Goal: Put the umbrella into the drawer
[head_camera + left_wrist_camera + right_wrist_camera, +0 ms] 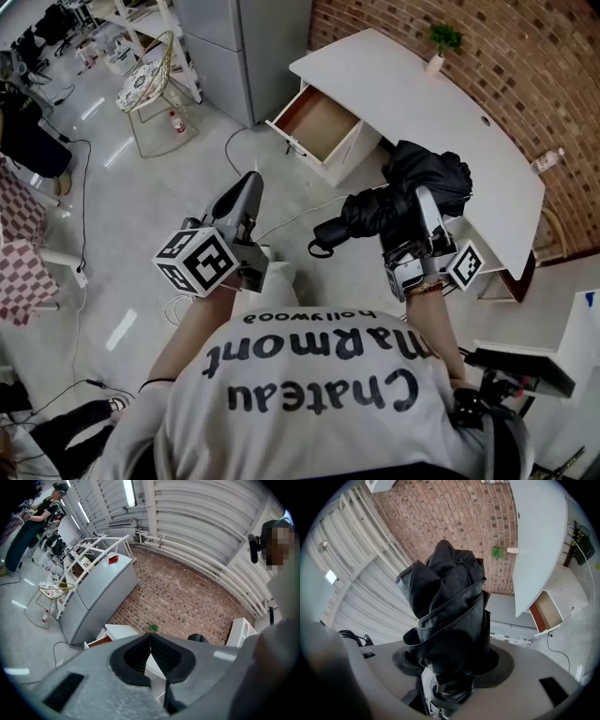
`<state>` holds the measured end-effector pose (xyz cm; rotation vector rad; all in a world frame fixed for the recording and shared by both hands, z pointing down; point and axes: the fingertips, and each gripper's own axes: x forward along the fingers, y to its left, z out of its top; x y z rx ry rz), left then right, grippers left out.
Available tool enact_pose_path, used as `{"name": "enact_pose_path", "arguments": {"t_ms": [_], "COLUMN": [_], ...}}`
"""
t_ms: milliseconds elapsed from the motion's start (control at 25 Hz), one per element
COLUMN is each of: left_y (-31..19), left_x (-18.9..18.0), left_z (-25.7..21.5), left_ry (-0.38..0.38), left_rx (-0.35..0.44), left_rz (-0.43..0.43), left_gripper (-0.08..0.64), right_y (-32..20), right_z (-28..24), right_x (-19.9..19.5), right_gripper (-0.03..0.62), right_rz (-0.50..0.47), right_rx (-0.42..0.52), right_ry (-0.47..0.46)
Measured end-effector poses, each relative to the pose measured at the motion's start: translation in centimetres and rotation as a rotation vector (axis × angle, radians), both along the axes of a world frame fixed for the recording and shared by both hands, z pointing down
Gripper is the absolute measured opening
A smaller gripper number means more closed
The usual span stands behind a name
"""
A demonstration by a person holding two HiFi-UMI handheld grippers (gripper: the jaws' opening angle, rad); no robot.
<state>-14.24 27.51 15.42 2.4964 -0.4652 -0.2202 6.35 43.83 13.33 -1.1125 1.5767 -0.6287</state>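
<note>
A folded black umbrella [398, 197] is held in the air, my right gripper [424, 208] shut across its middle. In the right gripper view the umbrella's [450, 616] bunched fabric fills the space between the jaws, which clamp it from both sides. The open drawer [317, 123] with a brown inside juts from the white desk [422, 112] ahead, also seen as the drawer [547, 613]. My left gripper [246, 202] hovers to the left over the floor, its jaws meeting at the tips with nothing between them. Its black pads [161, 654] touch at the front.
A small green plant [443, 41] and a bottle [546, 160] stand on the desk. A grey cabinet [246, 47] stands left of the drawer, a wire chair [150, 89] further left. Cables [234, 145] trail on the floor. A brick wall [487, 47] lies behind.
</note>
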Motion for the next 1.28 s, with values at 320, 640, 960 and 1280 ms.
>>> {"name": "enact_pose_path", "arguments": {"t_ms": [320,640,960,1280], "left_y": [-8.0,-19.6,-29.6,-35.6], "left_x": [6.0,12.1,17.3,19.2], "left_z": [1.2,0.7,-1.0,-0.2], "left_ry": [-0.011,-0.037,-0.043,-0.067], "left_rx": [-0.026,-0.015,0.002,0.012], "left_rz": [0.050,0.131,0.209,0.260], "left_gripper": [0.017,0.017,0.017,0.017], "right_y": [-7.0,-18.0,-28.9,-36.1], "right_z": [0.4,0.8,-1.0,-1.2], "right_x": [4.3,9.2,13.1,15.2], "right_gripper": [0.241,0.239,0.239,0.239], "right_rz": [0.029,0.089,0.128,0.182], "right_rx": [-0.023,-0.064,-0.069,-0.129], "right_ry": [0.003,-0.036,-0.024,0.084]}}
